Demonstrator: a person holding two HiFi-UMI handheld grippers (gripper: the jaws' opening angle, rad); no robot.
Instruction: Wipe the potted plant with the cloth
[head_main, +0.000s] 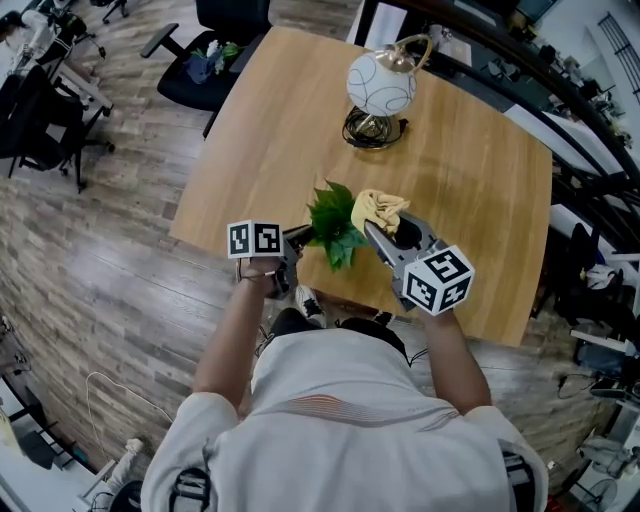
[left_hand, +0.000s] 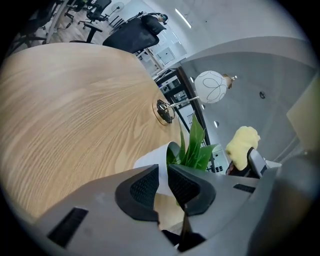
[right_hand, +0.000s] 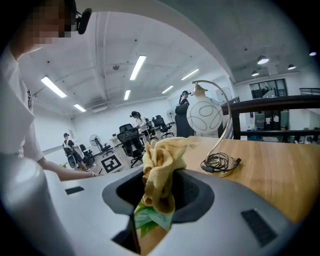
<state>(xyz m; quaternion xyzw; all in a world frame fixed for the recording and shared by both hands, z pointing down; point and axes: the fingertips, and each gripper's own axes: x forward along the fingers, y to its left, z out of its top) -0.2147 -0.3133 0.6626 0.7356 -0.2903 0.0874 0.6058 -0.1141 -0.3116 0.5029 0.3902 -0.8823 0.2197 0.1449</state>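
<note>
Cloth (right_hand: 160, 165) between right gripper's (right_hand: 159, 194) jaws; pot (left_hand: 149, 162) apparently between left gripper's (left_hand: 163, 176).

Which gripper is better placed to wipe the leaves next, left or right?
Right. The right gripper already clamps the yellow cloth, with a leaf showing just below it; the left gripper grips the white pot, likely steadying it.

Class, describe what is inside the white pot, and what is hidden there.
Only green leaves show, rising out of the white pot. Its wall and the left claw cover the inside, so nothing deeper shows.
</note>
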